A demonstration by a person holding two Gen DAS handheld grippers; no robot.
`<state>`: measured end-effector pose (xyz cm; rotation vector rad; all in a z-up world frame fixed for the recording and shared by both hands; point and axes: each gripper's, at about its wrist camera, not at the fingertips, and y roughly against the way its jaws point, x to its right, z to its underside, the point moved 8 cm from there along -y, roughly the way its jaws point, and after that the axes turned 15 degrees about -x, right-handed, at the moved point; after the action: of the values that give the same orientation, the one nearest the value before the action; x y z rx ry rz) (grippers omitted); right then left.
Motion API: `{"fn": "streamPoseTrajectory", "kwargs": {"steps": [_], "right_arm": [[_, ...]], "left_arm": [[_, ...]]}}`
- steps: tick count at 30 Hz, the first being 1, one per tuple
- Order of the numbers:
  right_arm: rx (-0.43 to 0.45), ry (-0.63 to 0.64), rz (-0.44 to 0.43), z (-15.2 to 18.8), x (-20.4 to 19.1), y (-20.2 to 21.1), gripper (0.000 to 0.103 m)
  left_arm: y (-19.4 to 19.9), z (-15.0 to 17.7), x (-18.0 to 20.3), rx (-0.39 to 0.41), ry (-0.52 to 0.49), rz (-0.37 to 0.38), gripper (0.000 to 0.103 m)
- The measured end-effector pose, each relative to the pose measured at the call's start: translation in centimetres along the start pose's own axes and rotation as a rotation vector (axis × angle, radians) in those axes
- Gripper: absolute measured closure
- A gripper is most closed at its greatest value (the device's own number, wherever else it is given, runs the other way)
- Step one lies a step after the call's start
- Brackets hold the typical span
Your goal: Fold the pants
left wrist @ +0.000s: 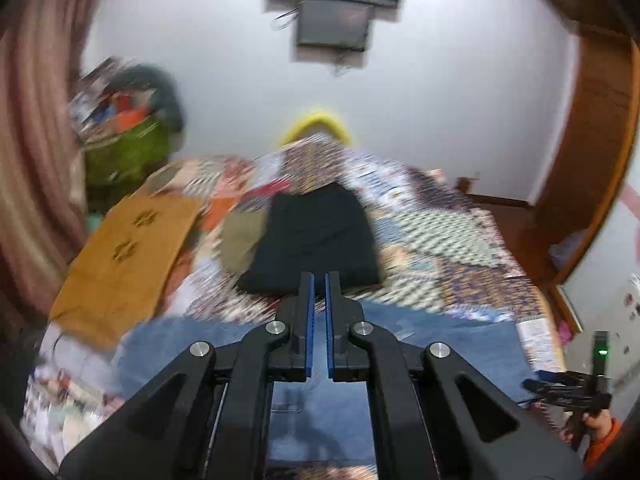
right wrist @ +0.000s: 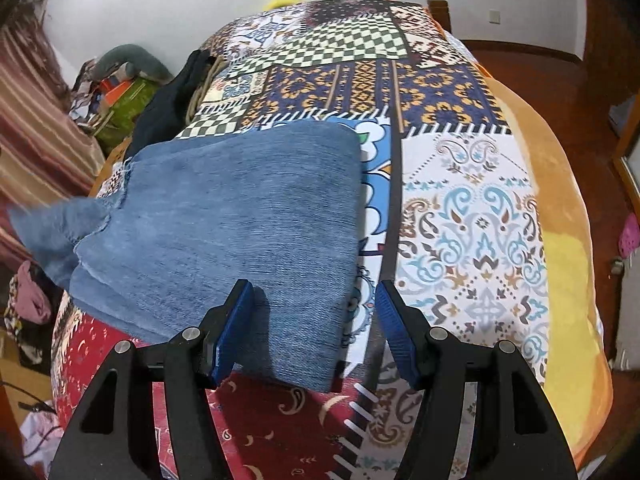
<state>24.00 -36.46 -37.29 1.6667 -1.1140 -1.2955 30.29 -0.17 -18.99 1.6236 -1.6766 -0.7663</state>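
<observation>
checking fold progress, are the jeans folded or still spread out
Folded: the jeans lie doubled into a compact block on the bedspread, with a rounded fold edge at right; a loose flap sticks out at left.

Both the left gripper (left wrist: 319,280) and the right gripper (right wrist: 314,292) are matte black plastic linkages with triangular cut-outs, round silver pivot screws and ribbed blue pads on the fingers (right wrist: 390,312), while the person's hand (left wrist: 596,426) shows an orange sleeve.
</observation>
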Motion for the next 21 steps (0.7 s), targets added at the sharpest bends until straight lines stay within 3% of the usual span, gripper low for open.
{"fn": "streamPoseTrajectory", "kwargs": {"steps": [4,6,8,10,15,21], "right_arm": [[0.0,0.006,0.003,0.0,-0.1,-0.2,0.044],[-0.001,-0.001,0.0,-0.1,0.0,-0.3,0.044],[-0.004,-0.008,0.0,-0.1,0.0,-0.4,0.044],[-0.007,-0.013,0.005,0.0,0.1,-0.4,0.042],[-0.013,-0.007,0.062,-0.2,-0.2,-0.2,0.04],[-0.022,0.018,0.14,-0.6,-0.7,-0.1,0.04]], "left_arm": [[-2.1,3.2,-6.8,-0.1,0.126,-0.091,0.099],[-2.9,5.1,-9.6,-0.147,0.195,-0.073,0.09],[-3.6,7.5,-12.0,-0.186,0.262,-0.051,0.068],[-4.1,10.0,-13.7,-0.216,0.304,-0.042,0.057],[-6.9,14.9,-13.8,-0.334,0.359,0.066,0.038],[-11.1,19.3,-14.4,-0.457,0.532,0.194,0.038]]}}
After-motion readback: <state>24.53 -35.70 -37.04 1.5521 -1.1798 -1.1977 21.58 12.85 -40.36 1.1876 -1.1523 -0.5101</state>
